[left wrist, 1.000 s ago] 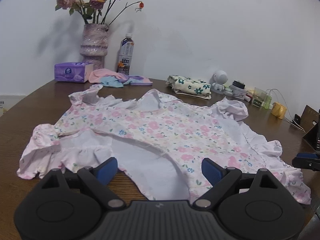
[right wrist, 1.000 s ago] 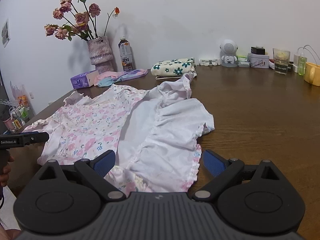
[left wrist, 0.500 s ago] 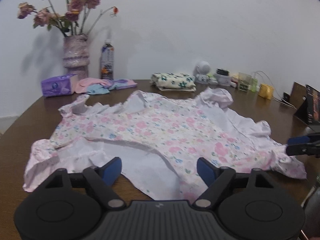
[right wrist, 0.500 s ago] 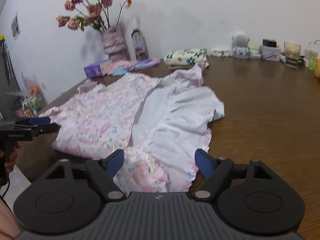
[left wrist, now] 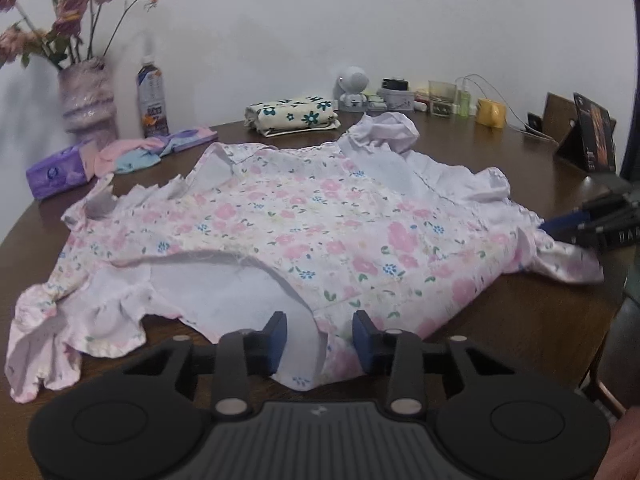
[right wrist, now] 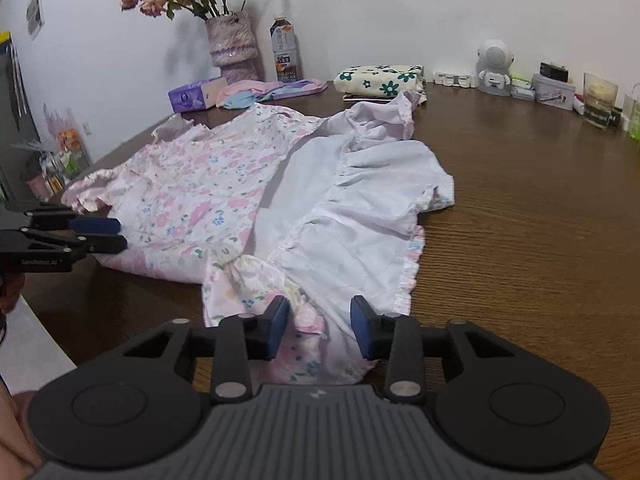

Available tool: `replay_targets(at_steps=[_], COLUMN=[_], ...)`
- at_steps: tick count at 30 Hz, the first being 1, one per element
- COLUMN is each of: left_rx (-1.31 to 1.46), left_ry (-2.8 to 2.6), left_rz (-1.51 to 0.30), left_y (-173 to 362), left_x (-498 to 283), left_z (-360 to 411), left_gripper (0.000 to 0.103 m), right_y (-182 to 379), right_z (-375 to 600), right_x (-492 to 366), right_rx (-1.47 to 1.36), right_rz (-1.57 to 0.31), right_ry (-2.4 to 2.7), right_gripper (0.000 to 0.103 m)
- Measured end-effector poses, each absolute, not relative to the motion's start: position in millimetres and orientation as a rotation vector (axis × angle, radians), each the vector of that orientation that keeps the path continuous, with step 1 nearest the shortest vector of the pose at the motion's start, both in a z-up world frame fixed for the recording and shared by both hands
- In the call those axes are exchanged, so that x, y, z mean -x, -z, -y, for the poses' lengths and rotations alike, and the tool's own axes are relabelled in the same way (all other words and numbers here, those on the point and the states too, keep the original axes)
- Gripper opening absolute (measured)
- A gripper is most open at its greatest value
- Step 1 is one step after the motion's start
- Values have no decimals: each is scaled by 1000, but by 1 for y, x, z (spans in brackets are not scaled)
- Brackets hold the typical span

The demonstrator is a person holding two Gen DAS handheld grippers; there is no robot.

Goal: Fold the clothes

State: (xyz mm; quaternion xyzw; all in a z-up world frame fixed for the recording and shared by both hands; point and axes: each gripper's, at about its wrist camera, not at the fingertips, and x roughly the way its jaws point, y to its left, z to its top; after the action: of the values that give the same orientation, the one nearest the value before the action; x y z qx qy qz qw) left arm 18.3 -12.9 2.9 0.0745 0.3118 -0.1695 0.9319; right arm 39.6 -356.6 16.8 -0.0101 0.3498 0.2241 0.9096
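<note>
In your left wrist view, your left gripper [left wrist: 319,338] is half parted, its blue pads either side of the near hem of the pink floral cotton dress [left wrist: 304,236] spread on the brown wooden table [left wrist: 532,320].

In your right wrist view, your right gripper [right wrist: 320,330] likewise straddles a ruffled hem, not clamped.

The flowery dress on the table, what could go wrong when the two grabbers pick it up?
The floral dress is bunched, with its white lining turned out, so the left gripper may pinch only one layer at the near edge and the fold could come out crooked. The right gripper straddles a crumpled ruffle; its jaws might trap a lump. Lifting could also drag the far sleeve against the folded green-flowered cloth.
</note>
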Motion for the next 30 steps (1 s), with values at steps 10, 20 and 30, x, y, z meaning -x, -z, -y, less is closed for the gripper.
replay_targets(at_steps=[10,20,30], left_rx=[-71,-160,-170], left_ry=[439,442,426], left_rz=[-657,-683,-679], left_y=[-13,-8,-14], left_x=[-11,-10,1], left_z=[6,14,8], left_gripper=[38,1,1], right_y=[-24,-25,-21], right_z=[366,357,348], right_x=[-29,-35,-44], right_rx=[-7,220,297], right_rz=[-761,-735,-745], right_ry=[-503,-441,-416], right_gripper=[37,1,3])
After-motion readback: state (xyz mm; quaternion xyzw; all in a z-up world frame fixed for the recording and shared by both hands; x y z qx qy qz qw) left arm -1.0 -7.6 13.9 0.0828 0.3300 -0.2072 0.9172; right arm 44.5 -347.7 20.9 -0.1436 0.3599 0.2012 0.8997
